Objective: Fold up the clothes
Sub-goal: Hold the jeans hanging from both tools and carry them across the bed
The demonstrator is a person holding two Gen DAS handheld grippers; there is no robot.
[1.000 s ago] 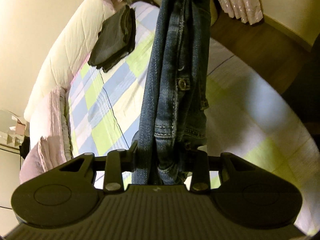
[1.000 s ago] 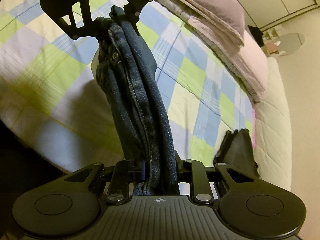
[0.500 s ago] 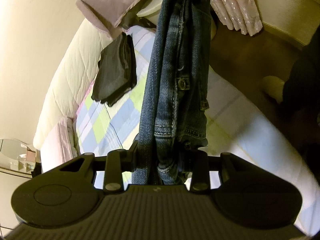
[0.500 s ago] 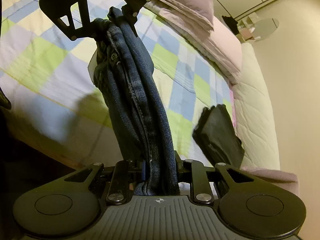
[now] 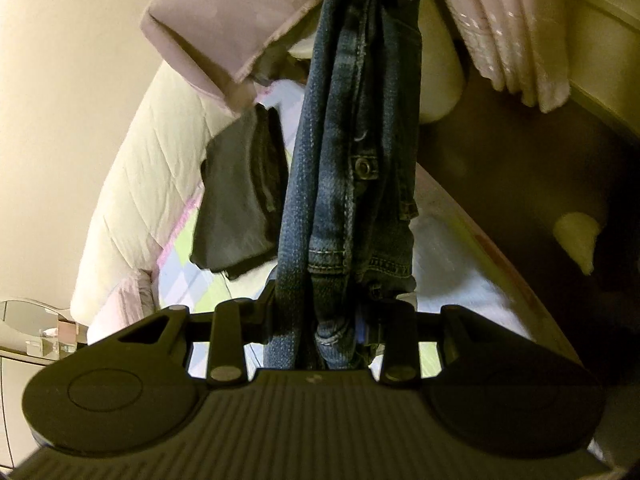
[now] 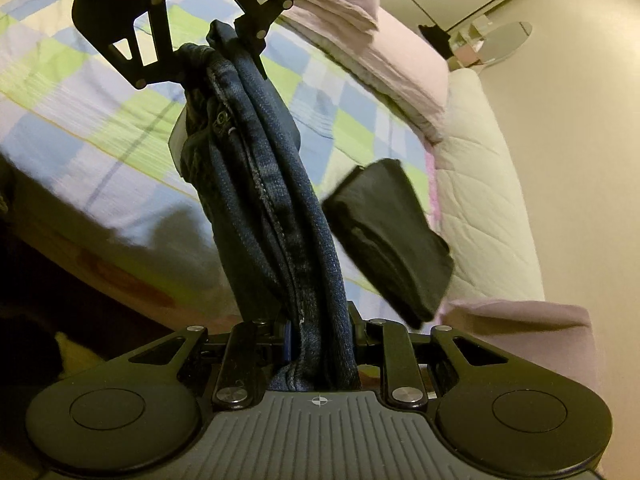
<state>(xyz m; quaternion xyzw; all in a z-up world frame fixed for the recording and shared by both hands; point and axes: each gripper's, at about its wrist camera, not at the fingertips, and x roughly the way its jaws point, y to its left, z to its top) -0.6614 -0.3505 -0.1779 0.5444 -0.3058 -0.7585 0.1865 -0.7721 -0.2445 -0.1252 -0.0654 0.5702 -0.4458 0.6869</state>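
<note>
Left tongs (image 5: pixel 332 320): clamped on jeans (image 5: pixel 352 152) | Right tongs (image 6: pixel 320 332): clamped on jeans' other end | Jeans: bunched, stretched taut between both tongs, above bed (image 6: pixel 80 100) | Dark folded garment (image 6: pixel 388 236): on bed near pillows (image 6: pixel 380 52)

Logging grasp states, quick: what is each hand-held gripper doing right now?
Left hand-held gripper: closed on the jeans.
Right hand-held gripper: closed on the jeans' other end.

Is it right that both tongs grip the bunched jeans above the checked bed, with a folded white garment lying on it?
Not quite: the folded garment is dark, not white, as the right wrist view shows. Both tongs, left and right, do grip the jeans above the checked bed.
</note>
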